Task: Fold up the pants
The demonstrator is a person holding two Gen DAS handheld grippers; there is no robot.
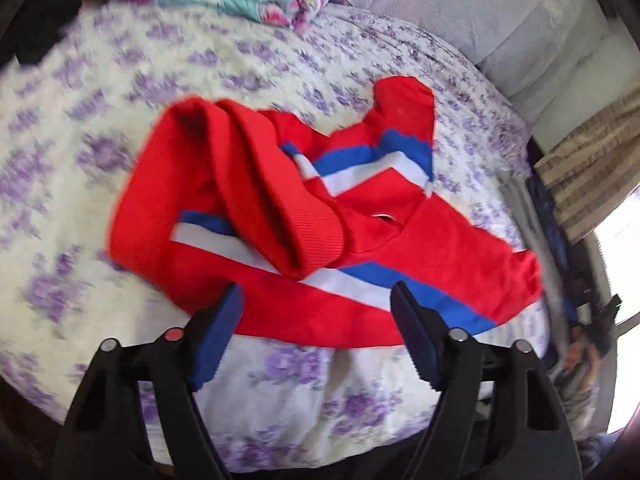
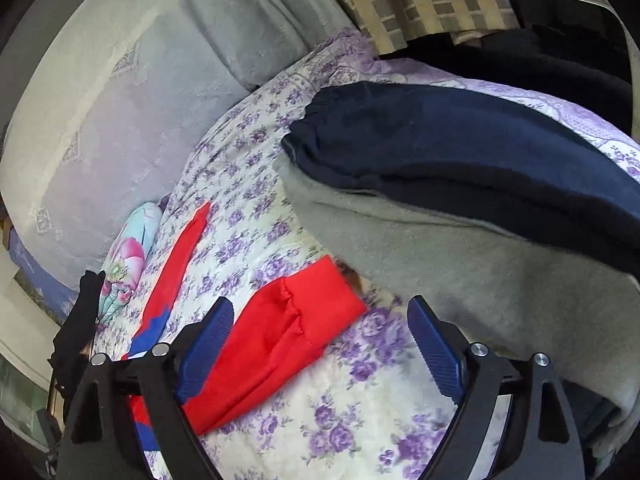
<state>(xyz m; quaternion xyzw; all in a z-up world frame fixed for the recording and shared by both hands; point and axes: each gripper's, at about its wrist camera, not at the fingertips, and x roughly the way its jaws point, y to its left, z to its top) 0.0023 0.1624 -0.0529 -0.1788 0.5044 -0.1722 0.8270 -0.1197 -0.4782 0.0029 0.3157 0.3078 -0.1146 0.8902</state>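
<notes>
Left wrist view: left gripper (image 1: 316,300) has jaws spread and empty, hanging over the near edge of the bed (image 1: 80,128); the pants (image 1: 256,184) lie bunched mid-bed just ahead of the fingertips, long axis roughly left-right, one red cuff rolled over the striped leg. Right wrist view: right gripper (image 2: 320,320) also spread, nothing pinched, a red cuff end between and just past its jaws, grey and navy garments (image 2: 460,264) piled right. Both reach; I'd judge the left nearer the bulk.
</notes>
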